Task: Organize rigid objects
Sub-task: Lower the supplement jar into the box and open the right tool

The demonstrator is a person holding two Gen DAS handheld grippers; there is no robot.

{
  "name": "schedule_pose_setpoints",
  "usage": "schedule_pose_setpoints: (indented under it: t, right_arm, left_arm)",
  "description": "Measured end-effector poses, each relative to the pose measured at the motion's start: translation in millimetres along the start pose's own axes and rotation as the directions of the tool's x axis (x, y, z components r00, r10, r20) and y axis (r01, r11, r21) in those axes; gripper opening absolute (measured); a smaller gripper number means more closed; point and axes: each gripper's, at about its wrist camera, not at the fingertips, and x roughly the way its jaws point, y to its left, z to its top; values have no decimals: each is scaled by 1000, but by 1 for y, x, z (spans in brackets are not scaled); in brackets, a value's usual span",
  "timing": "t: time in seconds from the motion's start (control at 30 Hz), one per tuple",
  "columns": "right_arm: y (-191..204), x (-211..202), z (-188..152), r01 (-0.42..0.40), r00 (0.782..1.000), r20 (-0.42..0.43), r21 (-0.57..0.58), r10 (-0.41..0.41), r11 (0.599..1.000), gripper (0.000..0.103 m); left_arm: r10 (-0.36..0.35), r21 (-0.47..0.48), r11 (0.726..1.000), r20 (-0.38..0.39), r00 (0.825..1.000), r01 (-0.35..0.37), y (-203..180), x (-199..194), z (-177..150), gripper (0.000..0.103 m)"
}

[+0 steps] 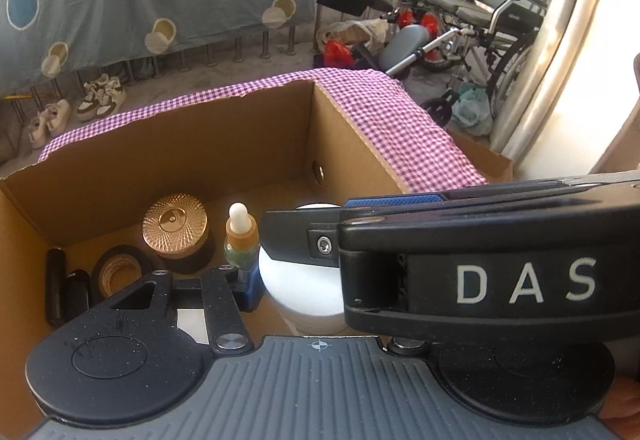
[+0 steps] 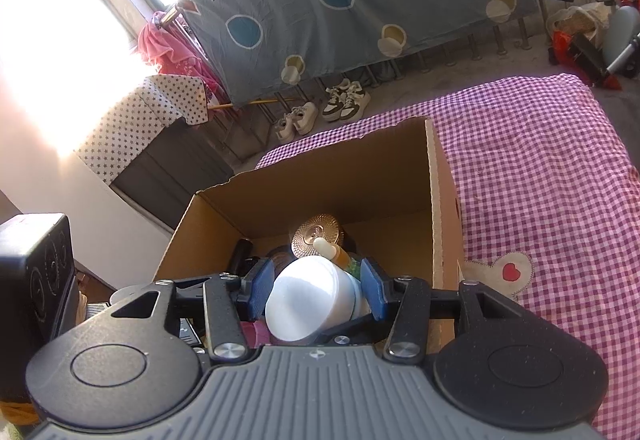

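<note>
White jar [image 2: 308, 300] sits clamped between both grippers' pads – right [image 2: 316, 294], left [image 1: 256, 280] – over the box [image 2: 320, 176]

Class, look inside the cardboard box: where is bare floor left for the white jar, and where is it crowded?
Bare floor lies along the box's right wall, beside the white jar held in the right gripper. The left side is crowded: gold-lidded jar, dropper bottle, tape roll and black case.
</note>
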Motion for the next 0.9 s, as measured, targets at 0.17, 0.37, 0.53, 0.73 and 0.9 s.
schedule_pose_setpoints:
  t: [0.17, 0.37, 0.53, 0.73, 0.9]
  right_arm:
    - [-4, 1, -1, 6, 1000, 2, 10, -6, 1000, 54]
    - [-5, -11, -4, -10, 999, 40, 26, 9, 1000, 54]
    - [-5, -34, -9, -34, 993, 112, 63, 27, 997, 55]
    - [3, -70, -22, -52, 978, 204, 84, 34, 995, 57]
    - [15, -95, -35, -53, 963, 268, 84, 29, 995, 64]
  left_arm:
    - [8, 8, 1000, -11, 1000, -8, 0, 5, 2, 55]
    - [30, 28, 999, 5, 1000, -31, -4, 2, 1, 68]
    - [46, 46, 998, 82, 996, -50, -7, -17, -1, 90]
    - [49, 47, 997, 139, 989, -56, -13, -49, -8, 97]
    - [19, 29, 999, 210, 977, -25, -12, -88, -19, 103]
